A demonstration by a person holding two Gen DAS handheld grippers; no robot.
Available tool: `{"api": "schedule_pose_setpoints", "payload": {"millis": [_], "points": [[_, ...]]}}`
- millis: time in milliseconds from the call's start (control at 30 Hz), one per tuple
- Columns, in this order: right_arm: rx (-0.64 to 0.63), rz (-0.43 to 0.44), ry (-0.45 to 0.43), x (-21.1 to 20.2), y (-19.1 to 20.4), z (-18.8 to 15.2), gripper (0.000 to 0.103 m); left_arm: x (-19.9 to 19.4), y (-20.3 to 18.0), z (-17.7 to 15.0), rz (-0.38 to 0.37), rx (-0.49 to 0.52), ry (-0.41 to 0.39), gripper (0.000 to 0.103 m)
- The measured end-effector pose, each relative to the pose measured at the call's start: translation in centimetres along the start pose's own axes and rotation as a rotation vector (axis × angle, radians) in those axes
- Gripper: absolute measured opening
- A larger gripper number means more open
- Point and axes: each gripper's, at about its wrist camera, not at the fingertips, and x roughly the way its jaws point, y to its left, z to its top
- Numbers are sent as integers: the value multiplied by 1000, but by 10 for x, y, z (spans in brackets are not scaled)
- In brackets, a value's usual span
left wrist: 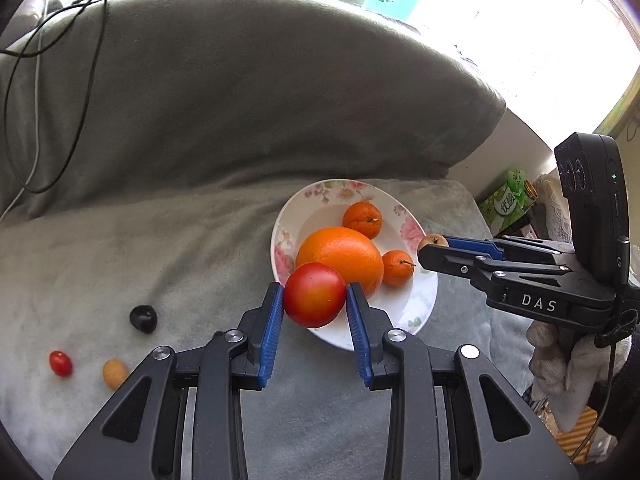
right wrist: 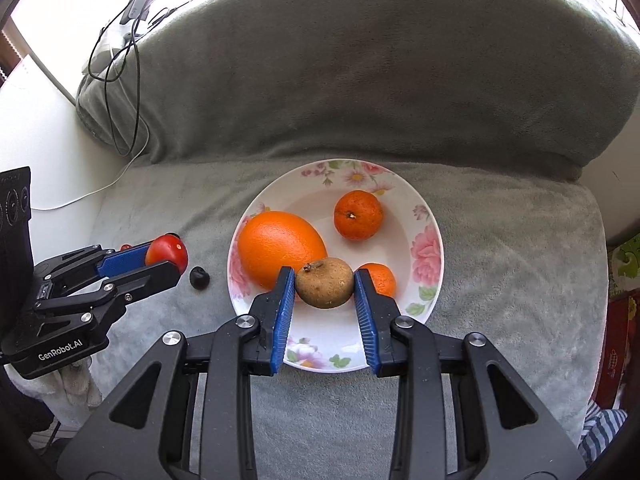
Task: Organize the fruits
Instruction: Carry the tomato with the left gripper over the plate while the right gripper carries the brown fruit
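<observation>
A floral white plate (left wrist: 416, 304) (right wrist: 400, 184) sits on a grey blanket and holds a big orange (left wrist: 340, 254) (right wrist: 280, 248) and two mandarins (left wrist: 362, 219) (right wrist: 358, 215). My left gripper (left wrist: 315, 296) (right wrist: 170, 258) is shut on a red tomato (left wrist: 315, 300) (right wrist: 167, 253), held at the plate's left rim. Over the plate's near side, my right gripper (right wrist: 325, 282) (left wrist: 430, 246) is shut on a brown, rough-skinned round fruit (right wrist: 325, 283) (left wrist: 432, 240). A dark plum (left wrist: 143, 319) (right wrist: 199, 277), a cherry tomato (left wrist: 60, 363) and a small yellow fruit (left wrist: 115, 373) lie on the blanket left of the plate.
A thick grey cushion back (left wrist: 240, 80) (right wrist: 360, 60) rises behind the plate. Black and white cables (left wrist: 60, 60) (right wrist: 120, 80) trail over its left end. Green cartons (left wrist: 506, 200) stand beyond the blanket's right edge. A gloved hand (left wrist: 560, 372) holds the right gripper.
</observation>
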Motion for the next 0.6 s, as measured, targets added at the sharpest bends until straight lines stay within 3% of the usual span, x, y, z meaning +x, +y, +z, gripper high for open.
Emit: {"api": "schedule_pose_setpoints", "payload": {"millis": [600], "points": [[35,-3,10,10,-24,7,32,36,-19,45,-34,39,31,30]]}}
